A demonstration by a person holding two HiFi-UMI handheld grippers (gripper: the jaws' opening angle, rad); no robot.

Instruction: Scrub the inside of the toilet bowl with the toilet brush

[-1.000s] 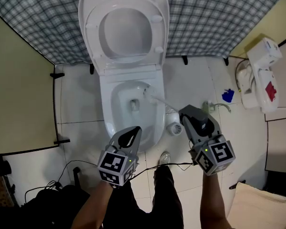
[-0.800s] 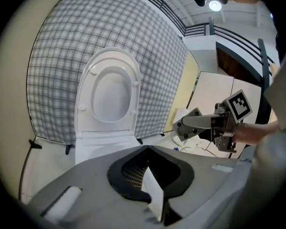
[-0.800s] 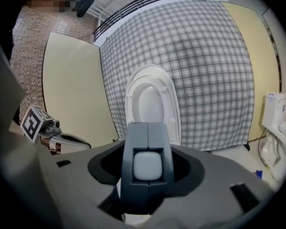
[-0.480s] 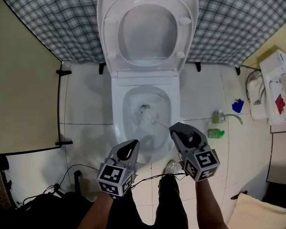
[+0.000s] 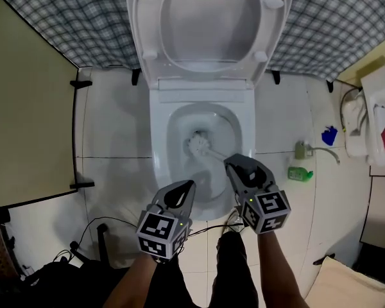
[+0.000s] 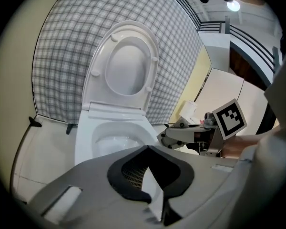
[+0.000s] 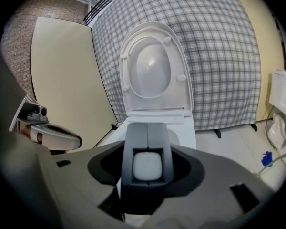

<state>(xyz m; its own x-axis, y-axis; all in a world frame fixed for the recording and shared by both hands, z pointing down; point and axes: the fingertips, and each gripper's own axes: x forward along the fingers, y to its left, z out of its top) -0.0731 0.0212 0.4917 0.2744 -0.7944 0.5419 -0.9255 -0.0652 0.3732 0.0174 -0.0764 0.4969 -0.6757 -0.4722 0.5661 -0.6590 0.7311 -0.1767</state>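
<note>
Ideally, with the right hand-held gripper [image 5: 232, 164] clamped on the toilet brush [image 5: 197, 144], whose head sits low in the toilet bowl [image 5: 162, 147], press bristles firmly around the wall, holding the closed, empty left hand-held gripper [image 5: 186, 187] clear.

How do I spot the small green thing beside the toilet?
Find the white ceramic toilet with its lid raised, then look at the white tiled floor to its right in the head view. The small green bottle-like item lies there, the only bright green thing, near a dark blue scrap.
</note>
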